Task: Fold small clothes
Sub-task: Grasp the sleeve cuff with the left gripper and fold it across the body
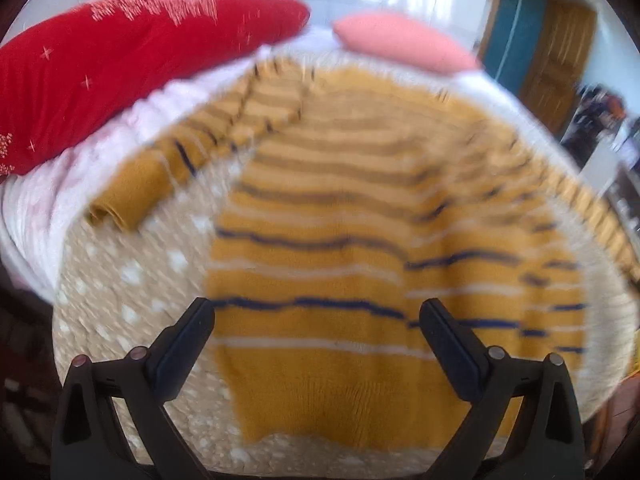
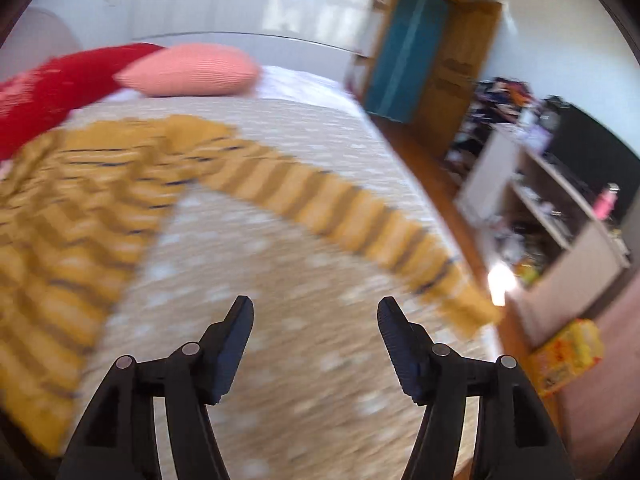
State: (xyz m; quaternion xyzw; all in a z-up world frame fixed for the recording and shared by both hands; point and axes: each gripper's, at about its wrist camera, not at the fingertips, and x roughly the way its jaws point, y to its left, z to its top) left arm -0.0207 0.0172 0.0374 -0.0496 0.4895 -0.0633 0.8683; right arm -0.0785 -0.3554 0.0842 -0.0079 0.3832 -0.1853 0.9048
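A mustard-yellow striped knit sweater lies spread flat on a beige dotted bedspread, hem toward me. Its left sleeve is bent outward at the left. My left gripper is open and empty, hovering over the sweater's lower body near the hem. In the right wrist view the sweater's body lies at the left and its right sleeve stretches to the bed's right edge. My right gripper is open and empty over the bare bedspread below that sleeve. Both views are blurred.
A red pillow and a pink pillow lie at the head of the bed. Right of the bed are a wooden floor, a cluttered shelf unit, a yellow box and a teal door.
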